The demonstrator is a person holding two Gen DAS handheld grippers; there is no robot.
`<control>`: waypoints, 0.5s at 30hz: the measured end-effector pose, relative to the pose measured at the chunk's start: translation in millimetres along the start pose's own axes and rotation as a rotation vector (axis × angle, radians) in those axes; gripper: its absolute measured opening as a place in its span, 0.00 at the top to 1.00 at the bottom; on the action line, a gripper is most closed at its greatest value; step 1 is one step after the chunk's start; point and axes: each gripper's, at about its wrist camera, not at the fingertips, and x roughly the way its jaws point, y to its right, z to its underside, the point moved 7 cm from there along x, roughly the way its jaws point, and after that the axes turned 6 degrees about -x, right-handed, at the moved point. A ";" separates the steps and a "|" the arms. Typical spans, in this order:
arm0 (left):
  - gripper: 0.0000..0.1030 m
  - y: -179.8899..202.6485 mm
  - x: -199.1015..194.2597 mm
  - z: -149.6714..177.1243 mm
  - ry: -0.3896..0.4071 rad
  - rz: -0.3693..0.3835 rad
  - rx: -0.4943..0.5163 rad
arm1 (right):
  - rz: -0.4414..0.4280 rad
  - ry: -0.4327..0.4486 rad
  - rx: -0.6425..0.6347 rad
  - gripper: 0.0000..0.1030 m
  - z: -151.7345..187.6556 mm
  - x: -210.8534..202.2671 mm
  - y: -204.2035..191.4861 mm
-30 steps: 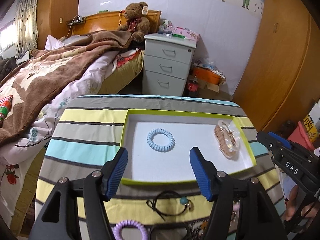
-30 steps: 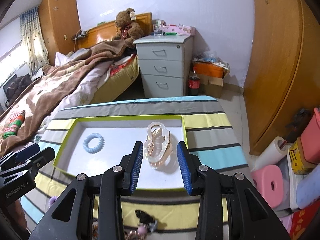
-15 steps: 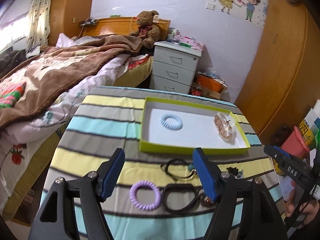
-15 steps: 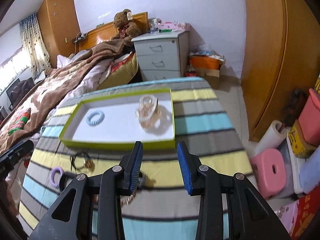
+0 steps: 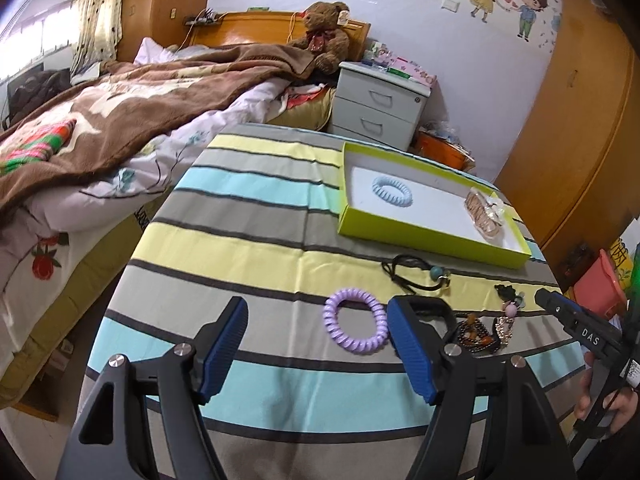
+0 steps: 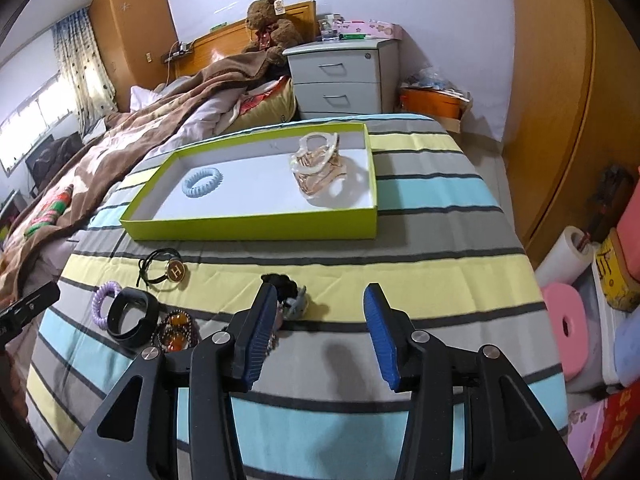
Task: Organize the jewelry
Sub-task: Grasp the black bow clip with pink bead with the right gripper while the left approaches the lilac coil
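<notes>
Gold on the round charm of the black hair tie [image 6: 164,270] carries a single letter "H". White letters "DAS" are printed on the black body of the right gripper [image 5: 549,300] where it enters the left wrist view.

A lime-green tray [image 6: 256,227] sits on the striped tablecloth [image 6: 420,280], holding a pale blue spiral hair tie [image 6: 203,182] and a translucent peach hair claw [image 6: 318,170].

On the cloth in front of the tray lie the loose pieces. The left gripper [image 5: 316,352] hangs above them with its jaws wide and nothing between the pads; a purple spiral hair tie [image 5: 355,327] lies just inside its right-hand finger. The right gripper [image 6: 320,336] has its jaws opening, with only bare cloth between them. A small dark hair clip [image 6: 286,292] lies just beyond its left-hand finger. A black band [image 6: 130,318] and a beaded bracelet [image 6: 174,332] lie further left.
</notes>
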 end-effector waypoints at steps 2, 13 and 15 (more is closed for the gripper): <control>0.28 -2.2 2.6 1.4 -0.008 -0.001 -0.002 | 0.004 -0.009 -0.014 0.55 -2.9 5.6 -4.4; 0.28 -8.8 13.8 0.7 -0.032 -0.011 -0.012 | -0.089 -0.105 -0.135 0.55 -5.8 40.9 -24.6; 0.28 -8.7 16.4 0.7 -0.037 -0.014 -0.014 | -0.095 -0.121 -0.135 0.55 -4.3 46.0 -22.5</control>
